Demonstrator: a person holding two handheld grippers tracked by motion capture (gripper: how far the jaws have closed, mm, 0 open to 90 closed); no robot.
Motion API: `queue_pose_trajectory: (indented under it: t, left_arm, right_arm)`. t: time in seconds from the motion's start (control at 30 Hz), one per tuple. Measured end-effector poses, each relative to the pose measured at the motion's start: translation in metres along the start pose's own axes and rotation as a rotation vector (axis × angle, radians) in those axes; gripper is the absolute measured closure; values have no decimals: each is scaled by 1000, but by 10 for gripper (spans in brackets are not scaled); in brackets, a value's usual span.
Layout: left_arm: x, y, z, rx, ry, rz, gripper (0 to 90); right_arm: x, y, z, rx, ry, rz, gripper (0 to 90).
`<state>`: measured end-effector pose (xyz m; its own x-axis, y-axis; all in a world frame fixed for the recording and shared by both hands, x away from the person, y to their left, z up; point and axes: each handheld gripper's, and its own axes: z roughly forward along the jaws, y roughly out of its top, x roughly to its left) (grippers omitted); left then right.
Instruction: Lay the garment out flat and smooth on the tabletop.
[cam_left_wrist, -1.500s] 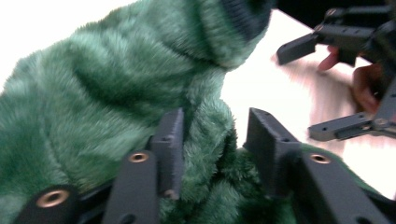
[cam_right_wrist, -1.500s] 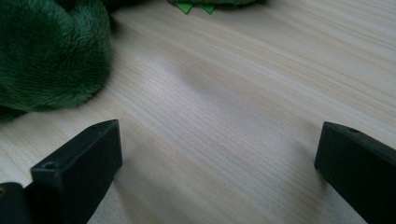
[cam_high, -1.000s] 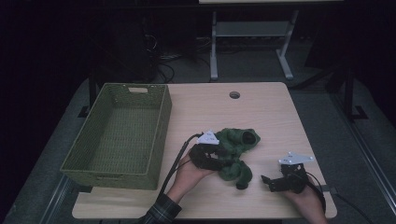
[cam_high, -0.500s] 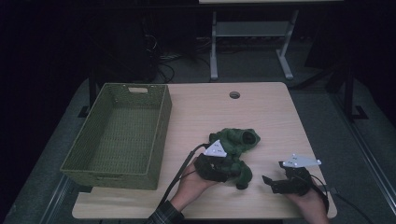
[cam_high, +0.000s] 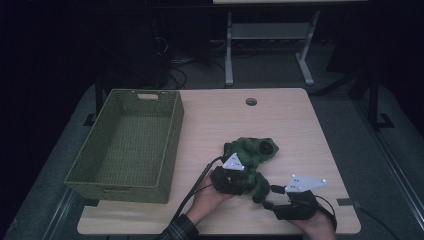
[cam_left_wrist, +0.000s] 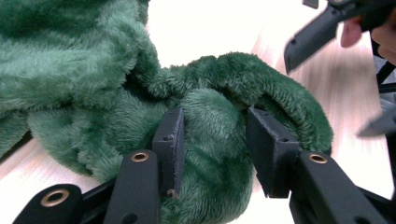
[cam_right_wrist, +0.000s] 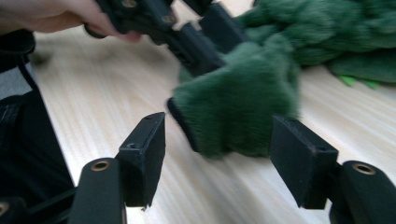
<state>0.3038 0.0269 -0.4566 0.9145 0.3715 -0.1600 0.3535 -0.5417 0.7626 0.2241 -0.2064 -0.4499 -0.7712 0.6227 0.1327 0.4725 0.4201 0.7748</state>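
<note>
Left gripper (cam_high: 239, 176) has been closing; its fingers (cam_left_wrist: 170, 142) now pinch a fold of the green plush toy (cam_high: 252, 155) at the surface's five o'clock. Right gripper (cam_right_wrist: 219, 158), fingers narrowing but untouching, has approached the toy's hanging end: two-handed lift likely

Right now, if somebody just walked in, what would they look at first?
Probably the fluffy green plush toy on the near part of the wooden table, with two black grippers around it. The left gripper has a fuzzy limb squeezed between its pads, and the right gripper faces another fuzzy end, its jaws apart and just closing in. A big empty green woven basket sits at the left.
</note>
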Motion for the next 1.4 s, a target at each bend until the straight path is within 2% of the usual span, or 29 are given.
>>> queue_pose_trajectory:
  t: [0.13,0.17,0.23,0.33,0.4,0.5,0.6,0.87,1.13,1.27,1.4]
  left_arm:
    - [1,-4,5,10,8,6,584]
    - [1,-5,6,14,8,10,596]
    - [1,-6,8,13,9,7,635]
    - [1,-8,10,30,1,13,739]
    - [2,-8,10,28,-5,10,798]
    - [1,-7,9,22,-14,5,832]
    - [3,-5,3,8,-29,-12,837]
    - [6,1,-17,-26,-29,-10,842]
    - [5,4,-43,-71,-26,-32,848]
    - [9,0,-58,-78,-10,-50,849]
    - [15,-11,-68,-75,9,-80,852]
  right_arm:
    - [4,1,9,28,12,-15,412]
    - [4,1,11,32,6,-25,432]
    - [4,1,14,43,-1,-17,476]
    - [2,1,18,55,-5,-9,611]
    - [0,1,19,68,0,-8,743]
    - [-2,1,17,63,5,-11,846]
    - [-3,2,13,60,6,-3,859]
    - [-10,3,4,27,-10,-14,869]
    - [-18,5,-13,-25,-38,15,875]
    - [-26,3,-23,-43,-63,30,878]
    - [-35,-1,-31,-51,-86,62,880]
